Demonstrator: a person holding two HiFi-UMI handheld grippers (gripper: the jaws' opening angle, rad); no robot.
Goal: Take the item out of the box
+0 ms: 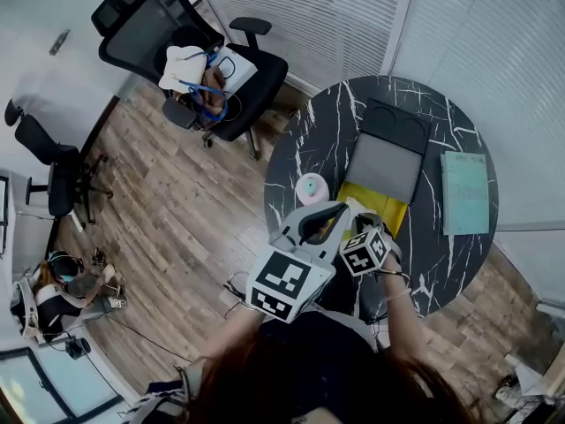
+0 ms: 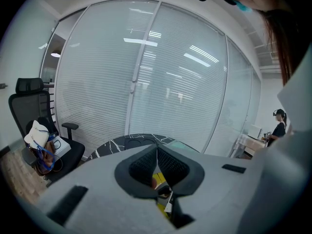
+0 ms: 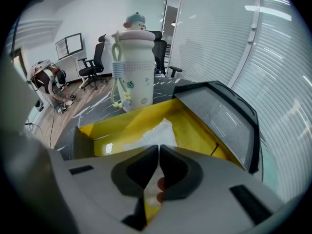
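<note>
An open box [image 1: 378, 205] with a yellow inside [image 3: 195, 126] lies on the round black marble table [image 1: 318, 140], its grey lid [image 1: 388, 162] folded back beyond it. In the right gripper view a clear plastic bag [image 3: 153, 130] lies in the box and runs up between the jaws. My right gripper [image 3: 159, 150] is shut on that bag and hangs over the box's near end [image 1: 367, 223]. My left gripper [image 1: 344, 207] sits just left of the box with its jaws shut [image 2: 157, 152] and nothing between them.
A white bottle with a character lid [image 3: 130, 67] stands on the table just left of the box [image 1: 312, 188]. A teal notebook [image 1: 465, 193] lies at the table's right. A black office chair [image 1: 203, 51] holding bags stands beyond the table. A person [image 1: 53, 290] sits on the floor far left.
</note>
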